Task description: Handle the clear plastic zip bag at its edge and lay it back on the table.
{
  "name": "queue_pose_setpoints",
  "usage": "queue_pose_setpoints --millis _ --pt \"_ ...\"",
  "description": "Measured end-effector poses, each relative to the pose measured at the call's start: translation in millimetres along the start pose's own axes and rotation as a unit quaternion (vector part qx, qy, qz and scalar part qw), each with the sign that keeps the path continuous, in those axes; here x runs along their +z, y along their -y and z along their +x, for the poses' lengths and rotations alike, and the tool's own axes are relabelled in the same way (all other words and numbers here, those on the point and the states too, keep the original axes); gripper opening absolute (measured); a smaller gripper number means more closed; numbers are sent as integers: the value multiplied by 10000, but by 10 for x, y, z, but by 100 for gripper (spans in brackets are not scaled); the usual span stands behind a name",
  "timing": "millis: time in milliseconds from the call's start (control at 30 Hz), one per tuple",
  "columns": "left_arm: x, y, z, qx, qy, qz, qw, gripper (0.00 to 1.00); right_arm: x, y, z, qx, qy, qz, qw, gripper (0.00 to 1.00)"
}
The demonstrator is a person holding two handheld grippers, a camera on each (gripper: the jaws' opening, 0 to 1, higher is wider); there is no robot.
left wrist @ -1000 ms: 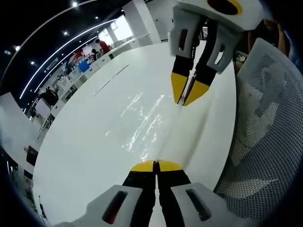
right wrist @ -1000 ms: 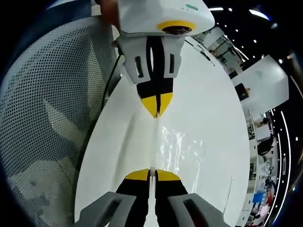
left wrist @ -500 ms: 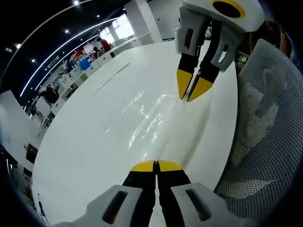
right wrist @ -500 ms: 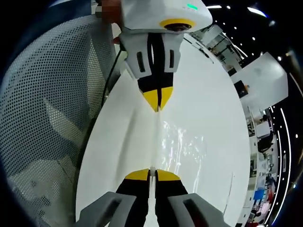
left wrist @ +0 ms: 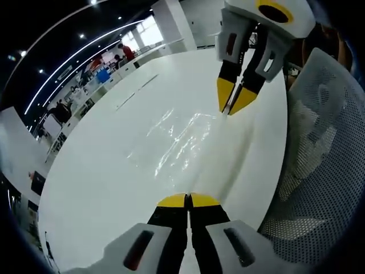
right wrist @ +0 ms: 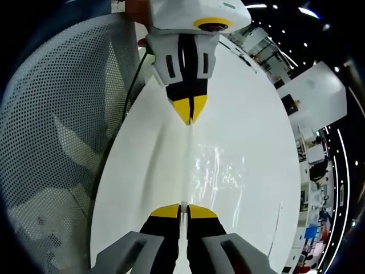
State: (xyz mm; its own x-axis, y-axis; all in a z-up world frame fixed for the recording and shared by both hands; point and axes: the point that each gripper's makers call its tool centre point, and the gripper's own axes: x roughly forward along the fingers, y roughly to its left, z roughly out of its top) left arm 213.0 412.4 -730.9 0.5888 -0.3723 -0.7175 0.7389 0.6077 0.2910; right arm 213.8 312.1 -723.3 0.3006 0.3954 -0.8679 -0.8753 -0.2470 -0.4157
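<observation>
Right gripper [left wrist: 233, 107] receded; glossy crinkled bag [left wrist: 177, 142] taut.

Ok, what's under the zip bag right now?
Through the clear zip bag only bare white table shows. Both grippers pinch its edge, hiding what's between them.

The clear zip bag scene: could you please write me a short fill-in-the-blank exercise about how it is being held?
1. Both grippers' jaws are ____ on the bag's edge.
2. The clear zip bag lies over a table whose colour is ____.
3. The fingertips of the left gripper are coloured ____.
4. Beside the table, near the right gripper, stands a mesh-backed ____.

Missing words: shut; white; yellow; chair
</observation>
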Motion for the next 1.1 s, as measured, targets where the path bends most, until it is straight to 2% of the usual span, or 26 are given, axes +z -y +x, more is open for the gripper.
queue_pose_setpoints --millis 1100 --pt "-10 -32 -20 59 -16 -65 10000 0 -118 8 -22 -9 -136 53 9999 0"
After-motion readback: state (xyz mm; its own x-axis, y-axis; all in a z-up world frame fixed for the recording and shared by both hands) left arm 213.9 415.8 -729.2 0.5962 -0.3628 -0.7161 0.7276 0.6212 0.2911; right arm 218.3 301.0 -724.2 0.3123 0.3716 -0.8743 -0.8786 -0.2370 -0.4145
